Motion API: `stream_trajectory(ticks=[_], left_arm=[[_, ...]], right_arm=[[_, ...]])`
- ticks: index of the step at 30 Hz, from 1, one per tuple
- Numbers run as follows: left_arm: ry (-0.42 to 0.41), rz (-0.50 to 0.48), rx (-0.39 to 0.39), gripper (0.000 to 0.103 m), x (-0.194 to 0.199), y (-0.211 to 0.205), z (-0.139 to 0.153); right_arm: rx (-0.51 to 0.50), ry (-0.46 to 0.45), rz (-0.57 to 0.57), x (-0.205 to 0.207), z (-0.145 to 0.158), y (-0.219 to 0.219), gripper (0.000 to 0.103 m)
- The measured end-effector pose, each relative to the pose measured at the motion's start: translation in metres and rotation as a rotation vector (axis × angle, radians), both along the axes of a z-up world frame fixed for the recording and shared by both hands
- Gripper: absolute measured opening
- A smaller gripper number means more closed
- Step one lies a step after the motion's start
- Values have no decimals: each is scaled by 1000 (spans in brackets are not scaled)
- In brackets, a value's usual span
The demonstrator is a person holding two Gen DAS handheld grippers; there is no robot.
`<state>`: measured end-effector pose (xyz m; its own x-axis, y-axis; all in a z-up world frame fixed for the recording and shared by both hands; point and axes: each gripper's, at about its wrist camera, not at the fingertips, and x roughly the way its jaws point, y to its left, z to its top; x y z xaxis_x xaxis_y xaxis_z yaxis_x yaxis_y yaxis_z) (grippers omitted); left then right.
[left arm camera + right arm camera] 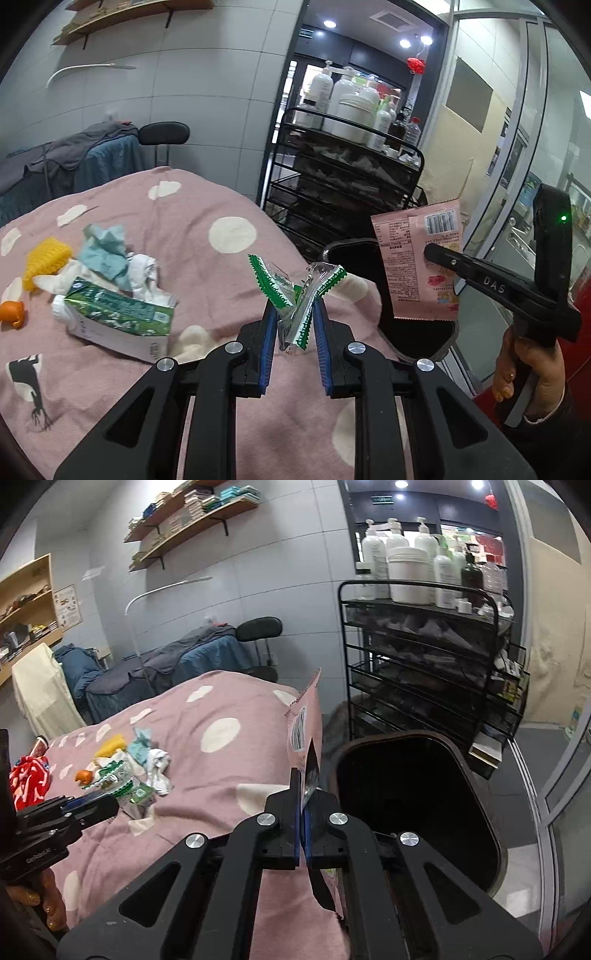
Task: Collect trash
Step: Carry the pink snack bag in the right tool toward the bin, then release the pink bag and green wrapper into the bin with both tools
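Note:
My left gripper point(294, 308) is shut on a clear wrapper with green zigzag edges point(295, 291), held above the pink spotted blanket point(207, 206). My right gripper point(303, 794) is shut on a pink snack packet point(304, 720), seen flat in the left wrist view point(421, 258), held at the bed's edge beside the open dark trash bin point(406, 794). On the blanket lies a pile of trash: a green and white carton point(118, 317), crumpled blue and white paper point(110, 254), a yellow sponge point(46, 258) and an orange peel point(13, 312).
A black wire cart point(424, 657) with white bottles stands behind the bin. A red cloth point(29, 779) lies at the bed's left. A second bed with blue and grey covers point(166, 661) and a black stool are behind. Glass door at right.

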<state>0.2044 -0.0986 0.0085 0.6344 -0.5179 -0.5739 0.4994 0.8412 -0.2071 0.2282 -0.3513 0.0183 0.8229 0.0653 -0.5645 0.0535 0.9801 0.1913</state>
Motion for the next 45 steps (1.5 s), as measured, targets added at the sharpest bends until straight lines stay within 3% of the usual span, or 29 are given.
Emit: stream_trajectory(ticks=[7, 13, 19, 20, 22, 23, 24, 35, 45], left_arm=[[54, -95, -8, 20, 9, -43, -10], [54, -140, 24, 20, 12, -71, -13], [64, -178, 43, 20, 14, -90, -16], [68, -186, 47, 20, 15, -94, -17], [76, -198, 53, 20, 17, -100, -19], [77, -204, 58, 20, 17, -104, -19], [78, -209, 62, 20, 18, -108, -20], [143, -290, 100, 20, 29, -154, -32], [222, -345, 172, 20, 40, -199, -54]], right_arm=[[44, 154, -104, 19, -59, -52, 3], [88, 292, -153, 39, -108, -76, 3], [137, 378, -179, 48, -135, -88, 8], [135, 386, -182, 47, -137, -88, 16], [140, 379, -191, 43, -138, -90, 44], [138, 369, -200, 39, -137, -90, 67], [131, 346, -210, 33, -133, -89, 73], [110, 249, -282, -16, -106, -91, 79], [78, 250, -340, -53, -102, -103, 82]])
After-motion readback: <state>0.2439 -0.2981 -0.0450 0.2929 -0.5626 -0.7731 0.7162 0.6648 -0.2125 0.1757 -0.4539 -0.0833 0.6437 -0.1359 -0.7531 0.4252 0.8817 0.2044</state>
